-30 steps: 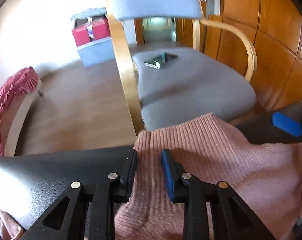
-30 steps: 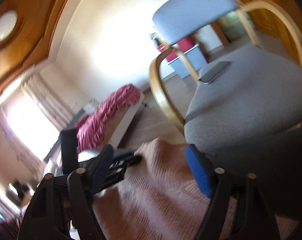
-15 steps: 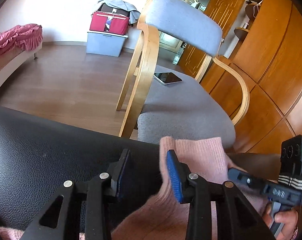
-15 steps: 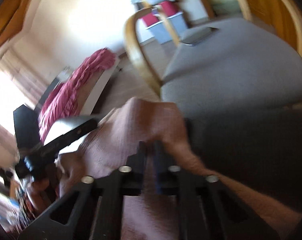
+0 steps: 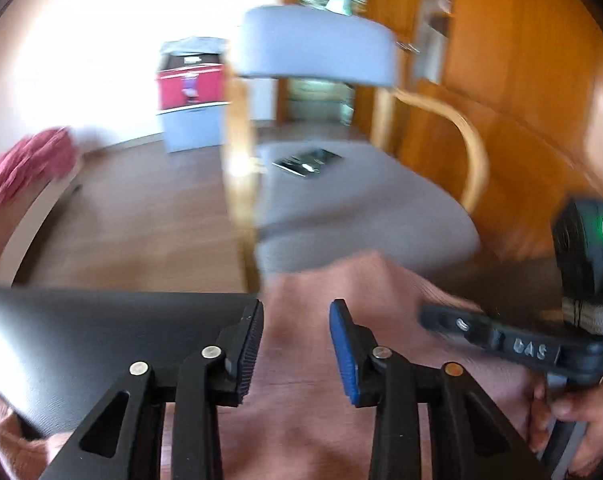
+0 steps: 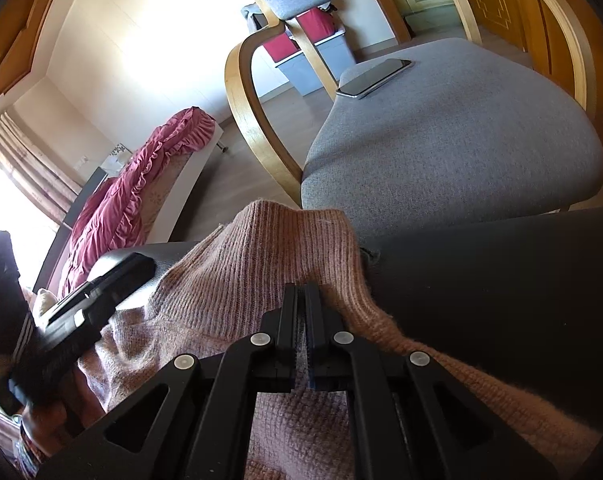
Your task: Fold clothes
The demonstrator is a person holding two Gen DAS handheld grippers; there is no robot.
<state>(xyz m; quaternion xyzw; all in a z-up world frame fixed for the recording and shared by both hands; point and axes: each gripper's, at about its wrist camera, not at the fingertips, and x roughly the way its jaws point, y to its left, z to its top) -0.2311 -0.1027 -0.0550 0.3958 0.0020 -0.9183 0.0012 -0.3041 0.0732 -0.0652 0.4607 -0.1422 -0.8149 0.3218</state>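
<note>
A pink ribbed knit sweater [image 6: 261,256] lies on a black leather surface [image 6: 501,280], its far edge hanging toward a chair. My right gripper [image 6: 300,292] is shut on a fold of the sweater and lifts it into a ridge. In the left wrist view the sweater [image 5: 301,420] lies under my left gripper [image 5: 295,344], which is open with its jaws apart over the cloth and holds nothing. The right gripper [image 5: 441,320] reaches in from the right there. The left gripper's body shows at the left of the right wrist view [image 6: 101,288].
A grey wooden-armed chair [image 6: 461,140] stands just past the black surface's far edge, with a phone [image 6: 375,76] on its seat. A bed with a red ruffled cover [image 6: 141,184] is at the left. Red and grey boxes [image 5: 191,92] stand by the far wall. Wooden cabinets [image 5: 521,80] line the right.
My right gripper closed on the sweater's edge half a second ago and still holds it. My left gripper stayed open and shifted over the sweater; its view is blurred from motion.
</note>
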